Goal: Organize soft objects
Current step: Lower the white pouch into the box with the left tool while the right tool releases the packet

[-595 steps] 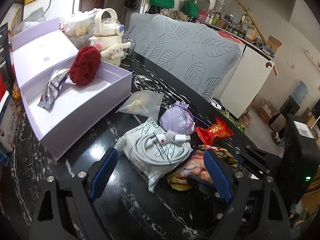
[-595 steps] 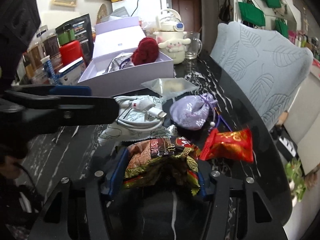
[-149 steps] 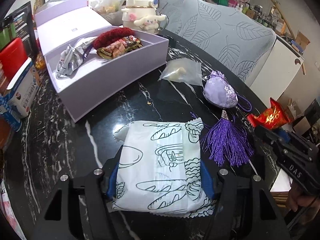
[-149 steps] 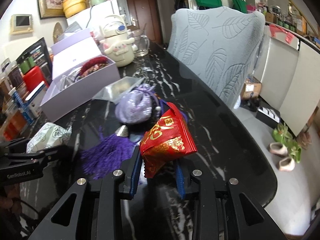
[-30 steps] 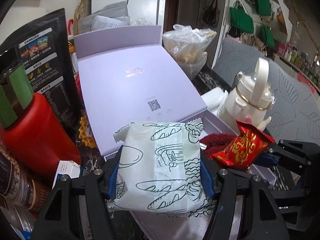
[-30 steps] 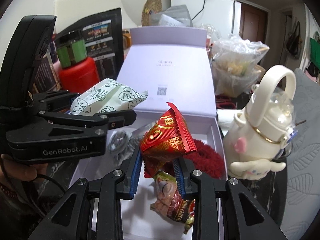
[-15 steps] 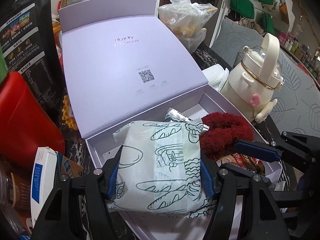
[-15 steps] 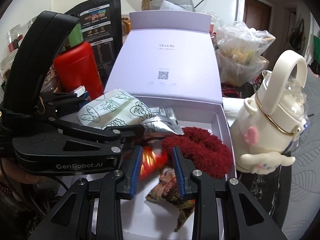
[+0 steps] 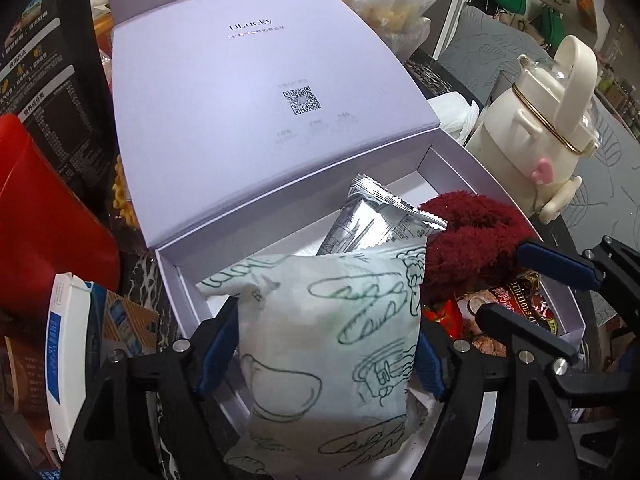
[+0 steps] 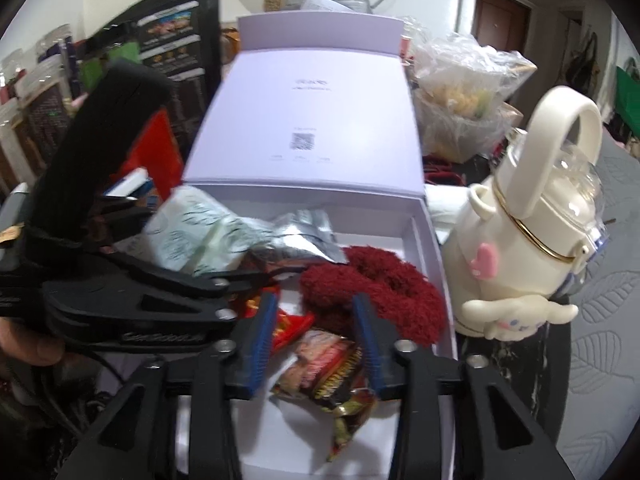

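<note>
My left gripper point(image 9: 320, 344) holds the white pack with green drawings point(image 9: 332, 344) between its blue pads, tilted down over the left part of the open lilac box point(image 9: 192, 268); whether the grip has loosened I cannot tell. The pack also shows in the right wrist view point(image 10: 192, 232). My right gripper point(image 10: 316, 332) is open and empty above the box. The red packet point(image 10: 290, 322) lies in the box by its left finger. A silver packet point(image 9: 372, 220), a red fuzzy scrunchie point(image 9: 472, 236) and a brown snack bag point(image 10: 332, 376) lie in the box.
The box lid point(image 9: 256, 92) stands open behind. A cream kettle-shaped bottle point(image 10: 532, 236) stands right of the box. A clear food bag point(image 10: 460, 92) is behind it. A red container point(image 9: 44, 224) and a white-blue carton point(image 9: 68, 364) are on the left.
My right gripper has opened and let the red packet drop into the box. My left gripper has lowered and tilted the white pack further into the box.
</note>
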Motion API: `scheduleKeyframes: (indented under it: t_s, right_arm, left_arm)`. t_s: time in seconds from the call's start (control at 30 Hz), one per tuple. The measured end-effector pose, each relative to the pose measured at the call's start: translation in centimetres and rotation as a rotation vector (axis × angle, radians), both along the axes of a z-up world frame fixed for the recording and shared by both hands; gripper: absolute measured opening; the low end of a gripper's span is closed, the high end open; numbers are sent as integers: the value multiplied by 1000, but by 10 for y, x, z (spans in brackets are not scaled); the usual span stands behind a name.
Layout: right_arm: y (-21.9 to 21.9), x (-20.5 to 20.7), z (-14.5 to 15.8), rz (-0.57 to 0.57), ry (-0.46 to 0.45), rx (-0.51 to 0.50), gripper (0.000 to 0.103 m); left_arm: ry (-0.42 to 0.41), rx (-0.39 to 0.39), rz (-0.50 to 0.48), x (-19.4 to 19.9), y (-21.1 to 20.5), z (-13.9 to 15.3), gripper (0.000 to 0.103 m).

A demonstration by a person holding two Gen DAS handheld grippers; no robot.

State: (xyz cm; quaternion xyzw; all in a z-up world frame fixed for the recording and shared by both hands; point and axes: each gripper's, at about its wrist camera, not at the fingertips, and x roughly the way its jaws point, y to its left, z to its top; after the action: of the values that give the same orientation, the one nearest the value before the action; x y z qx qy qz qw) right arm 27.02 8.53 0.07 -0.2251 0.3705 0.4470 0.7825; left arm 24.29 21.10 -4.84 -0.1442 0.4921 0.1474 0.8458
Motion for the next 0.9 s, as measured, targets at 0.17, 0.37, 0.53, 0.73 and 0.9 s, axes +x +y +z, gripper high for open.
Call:
scheduleKeyframes:
  t_s: [0.17,0.37,0.53,0.73,0.9]
  right_arm:
    - [-3,5,1,-5,13,9,52]
    - [-5,4,4,-16,-2,17,54]
    - [-5,1,9,-20,-28,23,54]
    - [-12,-2,18,-38,-37,41,54]
    - [-21,-9,31,-44,-51,62,54]
  left_arm:
    - [-9,13,0,-1,-2,6,76]
    - [-43,61,12,-7,-6,20,76]
    - [-49,74,12,-8,-8,24,76]
    - [-92,105,3,-19,-15,42,76]
    - [-137,127,18,-34,-19,61,77]
